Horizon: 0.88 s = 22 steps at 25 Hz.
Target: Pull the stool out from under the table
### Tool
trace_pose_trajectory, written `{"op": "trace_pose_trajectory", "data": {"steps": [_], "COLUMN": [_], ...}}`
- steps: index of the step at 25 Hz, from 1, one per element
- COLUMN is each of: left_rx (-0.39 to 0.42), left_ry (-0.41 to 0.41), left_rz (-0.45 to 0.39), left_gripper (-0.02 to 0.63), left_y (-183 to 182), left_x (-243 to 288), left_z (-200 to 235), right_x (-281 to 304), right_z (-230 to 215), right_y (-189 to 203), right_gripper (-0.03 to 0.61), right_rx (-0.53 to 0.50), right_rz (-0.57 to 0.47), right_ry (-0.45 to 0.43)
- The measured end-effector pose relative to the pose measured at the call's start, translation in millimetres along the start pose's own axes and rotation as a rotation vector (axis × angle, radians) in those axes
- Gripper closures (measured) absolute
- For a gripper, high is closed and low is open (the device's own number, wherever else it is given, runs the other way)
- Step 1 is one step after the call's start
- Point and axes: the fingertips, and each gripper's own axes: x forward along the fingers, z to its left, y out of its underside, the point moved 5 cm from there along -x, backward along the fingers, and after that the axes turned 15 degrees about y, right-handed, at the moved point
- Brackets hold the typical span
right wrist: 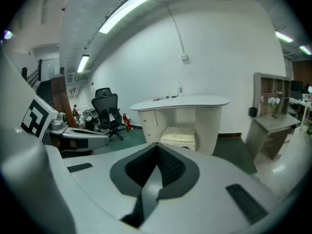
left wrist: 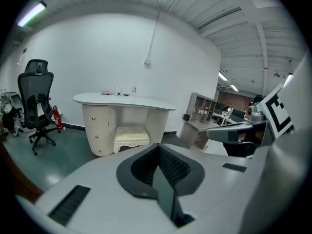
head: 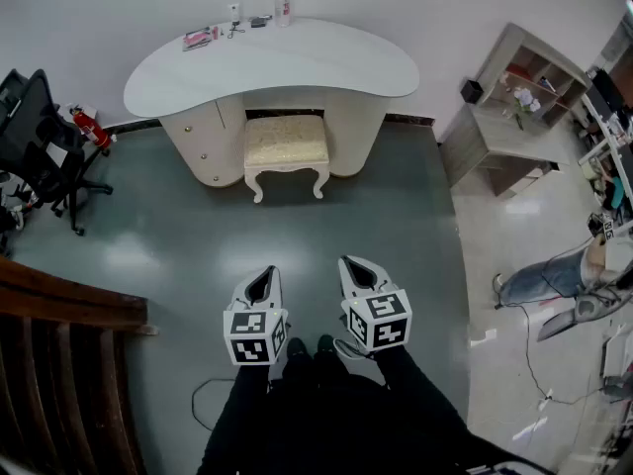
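stool (head: 286, 142) tucked under table (head: 326, 62), long axis crosswise; left tongs (head: 261, 276), right tongs (head: 357, 264) closed, empty.

- The pale grey, wedge-shaped plastic left gripper (head: 264, 273) has a black ribbed hollow around its jaws.
- The right gripper (head: 351, 263) has the same shell and hollow.
- Each carries a white cube (head: 255, 336) printed with black square markers.
- The person wears black sleeves (head: 237, 414).
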Motion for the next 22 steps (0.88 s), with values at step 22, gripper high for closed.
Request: {"op": "trace_pose_trajectory", "data": {"steps": [22], "left_rx": [-0.036], "left_ry": [-0.051], "left_rz": [-0.064], "left_gripper": [0.606], "left_y": [-5], "left_x": [-1], "left_z": [-6], "right_x": [-8], "right_z": [-33], "right_y": [2], "right_gripper": [0.574], "right_rx": [0.016], "right_rz": [-0.020], "right_ry": [0.013]}}
